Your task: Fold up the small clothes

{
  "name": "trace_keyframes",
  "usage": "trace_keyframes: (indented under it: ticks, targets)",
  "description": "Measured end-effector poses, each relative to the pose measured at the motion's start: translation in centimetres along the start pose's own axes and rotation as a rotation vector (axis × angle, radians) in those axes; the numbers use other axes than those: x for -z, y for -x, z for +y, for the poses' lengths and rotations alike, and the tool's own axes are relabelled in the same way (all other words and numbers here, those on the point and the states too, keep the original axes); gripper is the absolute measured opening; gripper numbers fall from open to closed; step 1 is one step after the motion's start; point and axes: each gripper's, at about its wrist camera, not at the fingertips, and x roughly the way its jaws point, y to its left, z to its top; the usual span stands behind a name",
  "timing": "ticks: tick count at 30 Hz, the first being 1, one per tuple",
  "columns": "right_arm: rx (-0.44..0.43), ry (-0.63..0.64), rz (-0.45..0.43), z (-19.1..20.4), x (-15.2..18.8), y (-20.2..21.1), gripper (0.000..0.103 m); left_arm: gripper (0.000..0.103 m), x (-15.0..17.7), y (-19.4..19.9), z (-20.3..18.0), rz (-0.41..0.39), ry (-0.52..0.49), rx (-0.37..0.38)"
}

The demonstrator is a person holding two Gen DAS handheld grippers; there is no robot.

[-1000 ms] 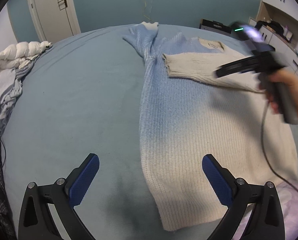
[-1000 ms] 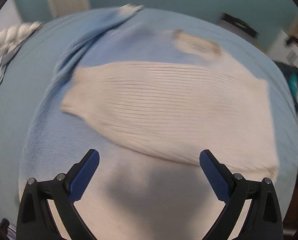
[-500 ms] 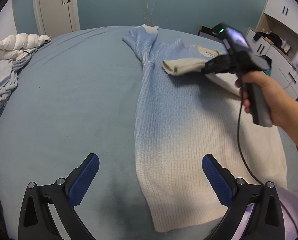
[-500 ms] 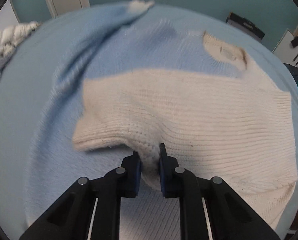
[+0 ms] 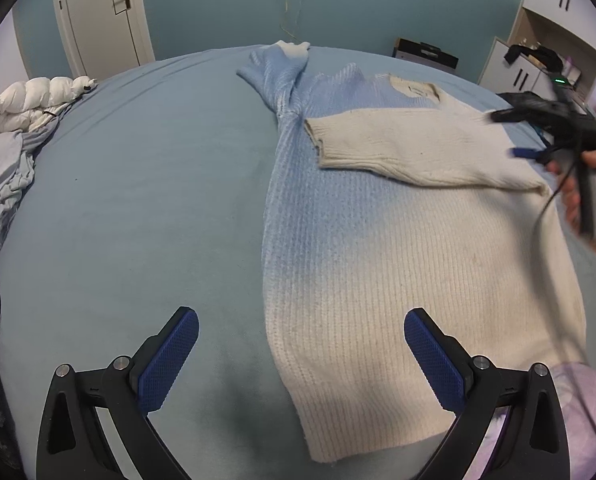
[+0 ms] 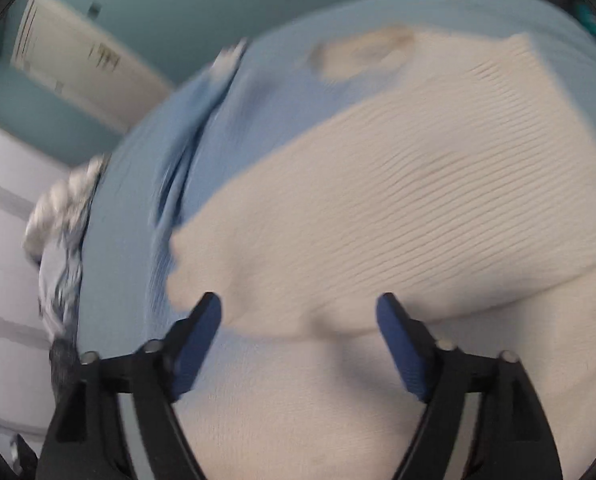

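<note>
A blue-to-cream knit sweater (image 5: 378,240) lies flat on the blue bed (image 5: 137,200). Its cream right sleeve (image 5: 410,148) is folded across the chest; its blue left sleeve (image 5: 281,72) stretches toward the far edge. My left gripper (image 5: 301,354) is open and empty, above the sweater's left hem edge. My right gripper (image 6: 298,332) is open and empty, just above the folded sleeve (image 6: 378,208); the view is blurred. It also shows in the left wrist view (image 5: 538,136), held by a hand at the sweater's right side.
A white duvet and grey clothes (image 5: 13,128) are piled at the bed's left edge. A door (image 5: 101,12) is at the back left. White cabinets (image 5: 550,40) stand at the right, a dark box (image 5: 426,52) behind the bed.
My right gripper was shut on the cream sleeve half a second ago; it has let go, opened and pulled back to the right. The sleeve now lies flat. The left gripper stayed still.
</note>
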Motion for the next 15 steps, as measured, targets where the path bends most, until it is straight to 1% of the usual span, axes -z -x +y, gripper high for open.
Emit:
trace_keyframes:
  ticks: [1,2,4,7,8,9,10,11,12,13,14,15]
  targets:
    - [0.034,-0.058,-0.049,-2.5,-0.9,1.3,0.082,0.103,0.0,-0.1,-0.1,0.002,-0.003,-0.003]
    - [0.065,-0.109,-0.072,-4.9,-1.9,2.0,0.082,0.103,0.0,-0.2,-0.2,0.005,-0.007,-0.008]
    - [0.123,-0.176,-0.090,-8.4,-3.0,2.4,0.082,0.103,0.0,-0.4,-0.3,0.008,-0.011,-0.016]
    - [0.204,-0.237,-0.068,-13.0,-4.1,1.7,0.080,0.103,0.1,-0.9,-0.3,0.018,-0.013,-0.024]
    - [0.206,-0.258,-0.057,-14.4,-4.3,1.3,0.079,0.103,0.1,-1.1,-0.3,0.023,-0.015,-0.029]
    - [0.200,-0.278,-0.039,-14.8,-5.1,0.5,0.078,0.103,0.2,-1.4,-0.3,0.028,-0.017,-0.034]
    - [0.187,-0.304,-0.009,-15.7,-5.1,-0.5,0.074,0.103,0.2,-1.7,-0.4,0.036,-0.020,-0.041]
    - [0.175,-0.322,0.019,-16.6,-4.6,-1.5,0.067,0.103,0.2,-1.9,-0.4,0.041,-0.021,-0.043]
    - [0.180,-0.322,0.022,-16.4,-4.1,-1.9,0.054,0.103,0.2,-2.0,-0.4,0.046,-0.022,-0.045]
    - [0.193,-0.297,-0.006,-15.9,-3.6,-1.9,0.048,0.103,0.2,-2.2,-0.4,0.051,-0.023,-0.046]
    - [0.207,-0.269,-0.022,-15.4,-3.5,-1.9,0.048,0.103,0.2,-2.3,-0.5,0.054,-0.023,-0.047]
    - [0.246,-0.238,-0.017,-14.3,-3.7,-1.8,0.048,0.103,0.2,-2.3,-0.5,0.054,-0.024,-0.046]
